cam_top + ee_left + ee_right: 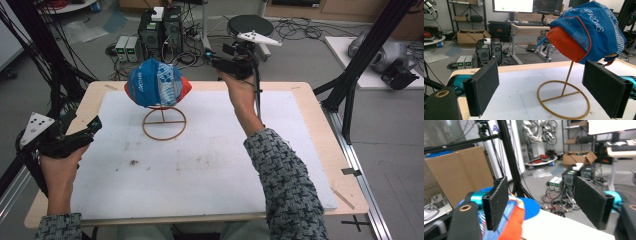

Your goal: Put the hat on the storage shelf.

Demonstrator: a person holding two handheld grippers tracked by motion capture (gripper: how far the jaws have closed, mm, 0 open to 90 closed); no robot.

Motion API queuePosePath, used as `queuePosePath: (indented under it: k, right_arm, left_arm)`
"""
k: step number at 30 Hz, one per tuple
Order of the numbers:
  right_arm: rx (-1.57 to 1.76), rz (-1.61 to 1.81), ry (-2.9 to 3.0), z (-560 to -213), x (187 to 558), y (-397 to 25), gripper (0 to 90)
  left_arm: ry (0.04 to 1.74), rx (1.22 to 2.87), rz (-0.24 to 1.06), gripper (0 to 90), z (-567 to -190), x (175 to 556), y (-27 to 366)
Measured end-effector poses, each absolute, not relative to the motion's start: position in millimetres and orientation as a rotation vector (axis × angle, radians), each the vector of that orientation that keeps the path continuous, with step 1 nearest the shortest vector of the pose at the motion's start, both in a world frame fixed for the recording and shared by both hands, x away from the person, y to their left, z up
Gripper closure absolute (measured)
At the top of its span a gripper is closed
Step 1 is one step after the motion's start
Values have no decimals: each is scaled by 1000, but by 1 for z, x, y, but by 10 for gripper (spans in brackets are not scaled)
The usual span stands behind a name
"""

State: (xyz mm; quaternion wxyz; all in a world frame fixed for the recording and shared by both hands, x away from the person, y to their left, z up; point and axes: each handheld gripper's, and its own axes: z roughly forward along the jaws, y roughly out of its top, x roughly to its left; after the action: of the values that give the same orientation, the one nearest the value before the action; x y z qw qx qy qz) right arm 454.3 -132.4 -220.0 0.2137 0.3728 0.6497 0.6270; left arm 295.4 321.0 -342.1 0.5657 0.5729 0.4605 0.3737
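A blue, white and orange cap (157,83) hangs on a gold wire stand (164,123) at the back middle of the white mat (200,160). My left gripper (87,127) is at the mat's left edge, open and empty, its jaws pointing toward the stand. In the left gripper view the cap (584,30) and the stand's ring (564,100) lie ahead between the wide-apart pads (482,87). My right gripper (216,61) is raised above the table's far edge, just right of the cap, open. In the right gripper view the cap (510,220) sits low behind the left pad (497,202).
The wooden table (320,120) carries the mat. Beyond its far edge are computer boxes (160,27), cables and a black stool (250,24) on the floor. Black frame posts (355,70) stand at the right, and another post (510,157) is close in the right gripper view.
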Motion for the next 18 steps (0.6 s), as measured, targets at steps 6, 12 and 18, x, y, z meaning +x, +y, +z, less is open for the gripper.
queuePosePath:
  k: [6,12,18]
  right_arm:
    - [1067,1744,1719,-217,445,-168,230]
    - [1090,1722,1654,-220,428,-207,202]
    - [1093,1671,1632,-224,412,-231,184]
  left_arm:
    - [1082,1358,876,141,-343,298,318]
    - [1089,1357,875,141,-344,298,318]
    - [1088,1363,878,141,-344,298,318]
